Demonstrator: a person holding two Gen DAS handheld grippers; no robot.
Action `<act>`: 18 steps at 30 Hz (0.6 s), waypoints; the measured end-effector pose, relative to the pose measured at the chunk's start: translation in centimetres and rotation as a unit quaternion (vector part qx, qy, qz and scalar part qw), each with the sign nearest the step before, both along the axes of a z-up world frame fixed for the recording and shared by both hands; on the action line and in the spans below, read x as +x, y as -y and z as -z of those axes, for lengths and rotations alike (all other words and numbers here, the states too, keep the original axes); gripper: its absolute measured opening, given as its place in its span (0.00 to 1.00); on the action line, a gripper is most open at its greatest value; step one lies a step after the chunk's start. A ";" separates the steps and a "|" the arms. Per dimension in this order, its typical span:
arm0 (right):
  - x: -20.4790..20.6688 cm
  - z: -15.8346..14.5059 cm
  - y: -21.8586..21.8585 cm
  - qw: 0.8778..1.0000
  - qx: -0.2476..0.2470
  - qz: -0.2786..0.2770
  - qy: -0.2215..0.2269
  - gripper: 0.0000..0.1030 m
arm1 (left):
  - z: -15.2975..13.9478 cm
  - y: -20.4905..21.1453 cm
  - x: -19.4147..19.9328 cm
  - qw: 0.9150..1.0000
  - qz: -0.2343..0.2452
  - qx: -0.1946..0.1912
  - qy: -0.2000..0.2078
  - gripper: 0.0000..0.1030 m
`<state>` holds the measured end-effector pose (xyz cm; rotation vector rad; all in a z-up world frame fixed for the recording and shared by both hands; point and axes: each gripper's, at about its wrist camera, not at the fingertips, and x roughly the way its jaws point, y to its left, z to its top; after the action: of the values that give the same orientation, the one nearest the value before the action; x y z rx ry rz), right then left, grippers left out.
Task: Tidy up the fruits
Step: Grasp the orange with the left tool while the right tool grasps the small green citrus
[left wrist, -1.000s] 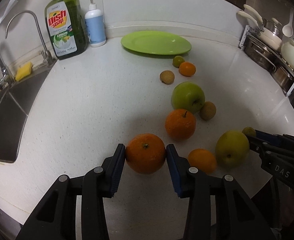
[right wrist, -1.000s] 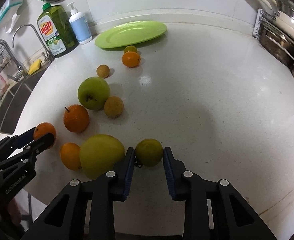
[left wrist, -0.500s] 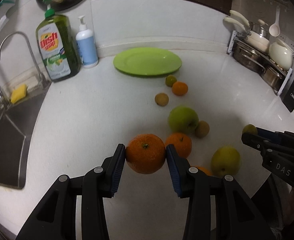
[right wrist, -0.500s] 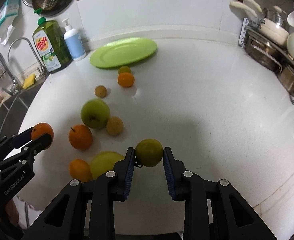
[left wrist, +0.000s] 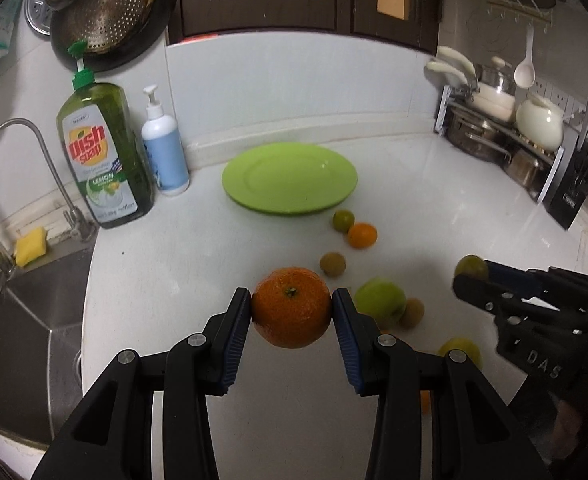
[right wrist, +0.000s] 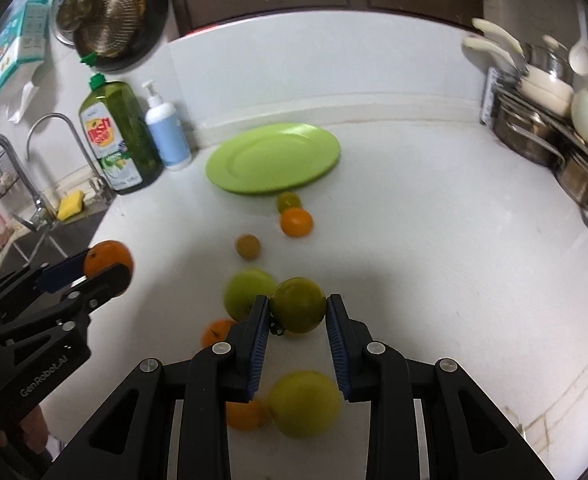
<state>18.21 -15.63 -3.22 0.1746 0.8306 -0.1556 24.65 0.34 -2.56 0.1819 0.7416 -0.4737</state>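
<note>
My left gripper is shut on a large orange and holds it high above the white counter. My right gripper is shut on a green citrus fruit, also lifted. A lime-green plate lies bare at the back of the counter; it also shows in the right wrist view. Loose fruit lies on the counter between plate and grippers: a green apple, a small orange, a small green fruit, two brown fruits and a yellow-green pear.
A dish soap bottle and a white pump bottle stand at the back left. A sink with a faucet lies to the left. A rack of pots stands at the back right.
Both grippers have risen from the counter with their fruit held, and the views now look down from higher, toward the plate.
</note>
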 end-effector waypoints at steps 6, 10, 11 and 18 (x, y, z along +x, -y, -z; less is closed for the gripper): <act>1.7 -1.5 -0.1 0.999 -0.012 -0.027 0.027 0.29 | -1.1 0.9 1.3 1.000 -0.014 -0.012 0.007 0.40; 3.2 -2.5 0.6 0.998 -0.003 -0.043 0.037 0.29 | -1.9 1.9 2.0 0.999 -0.024 -0.014 0.020 0.40; 3.6 -2.7 0.8 0.998 -0.006 -0.048 0.042 0.29 | -2.1 2.1 2.2 0.999 -0.026 -0.015 0.022 0.40; 5.9 -3.8 2.1 0.996 -0.009 -0.071 0.058 0.29 | -4.0 3.7 4.0 0.998 -0.045 -0.022 0.045 0.40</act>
<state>24.13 -17.77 0.61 0.1060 0.7226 -0.0181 28.61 -3.32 1.44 0.1263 0.6483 -0.3940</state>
